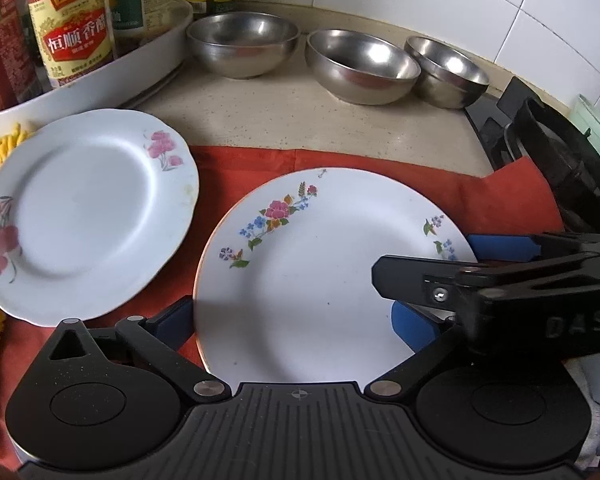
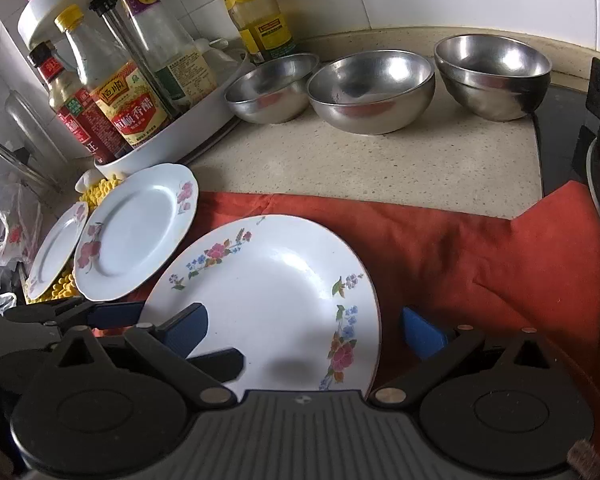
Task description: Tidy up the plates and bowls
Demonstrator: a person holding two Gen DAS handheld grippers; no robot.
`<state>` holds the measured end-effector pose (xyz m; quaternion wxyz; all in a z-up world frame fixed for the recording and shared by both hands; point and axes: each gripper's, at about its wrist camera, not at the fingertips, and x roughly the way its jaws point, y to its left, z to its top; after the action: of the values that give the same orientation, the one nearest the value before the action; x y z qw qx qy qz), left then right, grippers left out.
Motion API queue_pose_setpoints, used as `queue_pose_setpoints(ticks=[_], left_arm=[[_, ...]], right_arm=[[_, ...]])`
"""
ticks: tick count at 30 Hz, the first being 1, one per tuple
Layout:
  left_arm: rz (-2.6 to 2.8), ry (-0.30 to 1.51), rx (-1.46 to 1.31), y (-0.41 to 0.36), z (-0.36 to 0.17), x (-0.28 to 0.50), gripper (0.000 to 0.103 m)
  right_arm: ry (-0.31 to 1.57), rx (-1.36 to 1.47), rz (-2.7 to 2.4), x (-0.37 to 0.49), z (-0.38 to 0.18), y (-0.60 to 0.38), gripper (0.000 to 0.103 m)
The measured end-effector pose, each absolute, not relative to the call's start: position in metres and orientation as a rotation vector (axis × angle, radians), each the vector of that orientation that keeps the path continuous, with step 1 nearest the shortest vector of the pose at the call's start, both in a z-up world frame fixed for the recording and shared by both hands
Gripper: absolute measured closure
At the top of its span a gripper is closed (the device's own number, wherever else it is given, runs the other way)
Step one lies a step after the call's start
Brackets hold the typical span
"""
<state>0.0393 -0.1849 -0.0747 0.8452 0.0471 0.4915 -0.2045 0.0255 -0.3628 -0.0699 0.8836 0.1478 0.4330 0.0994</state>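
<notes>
A white plate with small coloured flowers lies on a red cloth. My left gripper is open at its near rim, one blue pad just outside the left edge and the other over the plate. My right gripper is open too, its left finger above the plate and its right pad just off the right edge; in the left wrist view the right gripper reaches in from the right. A pink-flowered plate lies to the left. Three steel bowls stand in a row at the back.
A smaller pink-flowered plate rests on a yellow mat at the far left. A white tray of sauce bottles stands back left. A black stove borders the right side. Beige counter shows between the cloth and the bowls.
</notes>
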Motion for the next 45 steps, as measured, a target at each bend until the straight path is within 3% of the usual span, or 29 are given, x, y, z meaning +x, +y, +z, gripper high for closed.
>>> queue_pose_setpoints(ticks=[3, 19, 24, 32, 45], left_arm=[[-0.433, 1.045, 0.086, -0.183, -0.074, 0.042, 0.002], [-0.450, 0.996, 0.132, -0.188, -0.057, 0.031, 0.002], [-0.431, 1.054, 0.102, -0.180, -0.067, 0.041, 0.013], [-0.340, 0.960, 0.150, -0.148, -0.052, 0.046, 0.007], [-0.216, 0.984, 0.079, -0.061, -0.044, 0.087, 0.004]], right_arm=[[0.888, 0.312, 0.246, 0.025, -0.063, -0.366, 0.012], [0.933, 0.397, 0.279, 0.019, -0.056, -0.376, 0.015], [0.944, 0.375, 0.248, 0.023, -0.062, -0.376, 0.015], [0.865, 0.324, 0.200, 0.035, -0.047, -0.374, 0.016], [0.833, 0.259, 0.310, 0.098, -0.033, -0.284, 0.016]])
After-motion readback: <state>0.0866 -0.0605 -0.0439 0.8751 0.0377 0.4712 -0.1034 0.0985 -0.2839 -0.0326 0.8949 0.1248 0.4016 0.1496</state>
